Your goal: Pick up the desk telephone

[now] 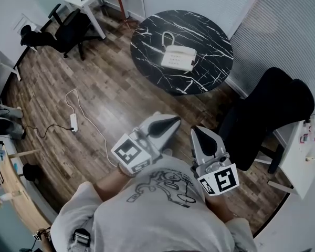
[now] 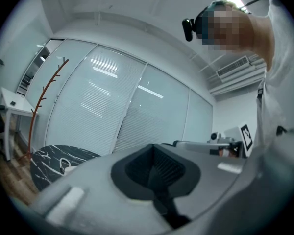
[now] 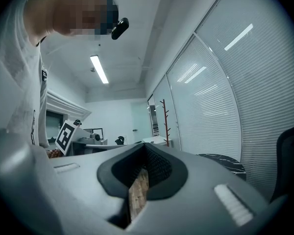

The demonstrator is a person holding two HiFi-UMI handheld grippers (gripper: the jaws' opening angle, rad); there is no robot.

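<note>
Head view first: the person stands back from the round black marble table [image 1: 147, 35]. The desk telephone [image 1: 179, 57] sits on top of it, roughly in the middle, with its cord looped off to one side. The left gripper [image 1: 165, 124] and right gripper [image 1: 203, 136] are held out side by side in front of the chest. Both are well apart from the phone and neither has anything in it. There's a black office chair [image 1: 273, 106] just right of the table, and a white cable [image 1: 81, 112] trails over the wood floor [image 1: 110, 88] on the left

Left gripper view: the jaws are pressed together with nothing between them. The table and phone show up small at the lower left, way past the tip. A reddish coat rack [image 2: 44, 97] stands by the blinds behind it

Right gripper view: same deal, jaws together and empty. Only a sliver of the floor shows through the slot under them. A bit of the table edge peeks in on the right, and I can't spot the phone from here

So I'd say this is just the approach and the pickup itself hasn't started. The next move probably needs the person to get right up to the table and open at least one claw wide. Then it has to come in low enough to close on the phone without catching that cord loop or shoving the phone across the slick top
</note>
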